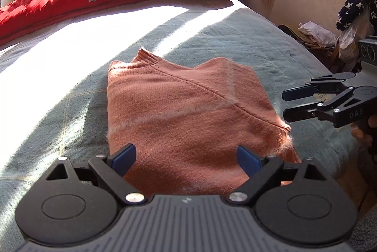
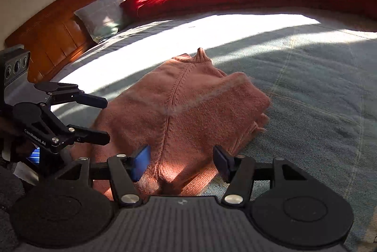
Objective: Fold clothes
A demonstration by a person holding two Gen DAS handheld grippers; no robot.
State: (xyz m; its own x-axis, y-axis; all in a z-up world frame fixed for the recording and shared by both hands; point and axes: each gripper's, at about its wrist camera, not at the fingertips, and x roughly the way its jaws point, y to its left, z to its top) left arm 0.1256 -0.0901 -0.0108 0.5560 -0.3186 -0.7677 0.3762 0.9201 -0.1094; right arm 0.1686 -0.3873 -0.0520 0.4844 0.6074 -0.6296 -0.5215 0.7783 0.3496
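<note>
A salmon-pink knitted sweater (image 1: 188, 110), folded into a compact bundle, is laid on the grey-green checked bedspread (image 1: 59, 87). The left gripper (image 1: 186, 157) and the right gripper (image 2: 181, 160) are held over its near edge, jaws spread wide, nothing grasped.

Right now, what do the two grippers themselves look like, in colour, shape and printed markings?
Both are black linkage mechanisms with silver pivot screws and blue pads on the fingers. The left gripper has two round black discs beside a grey ribbed body; seen from the right wrist camera, its arm reads "CenRobot.AI". The right gripper is built the same; from the left wrist camera its arm shows the letters "DAS".
</note>
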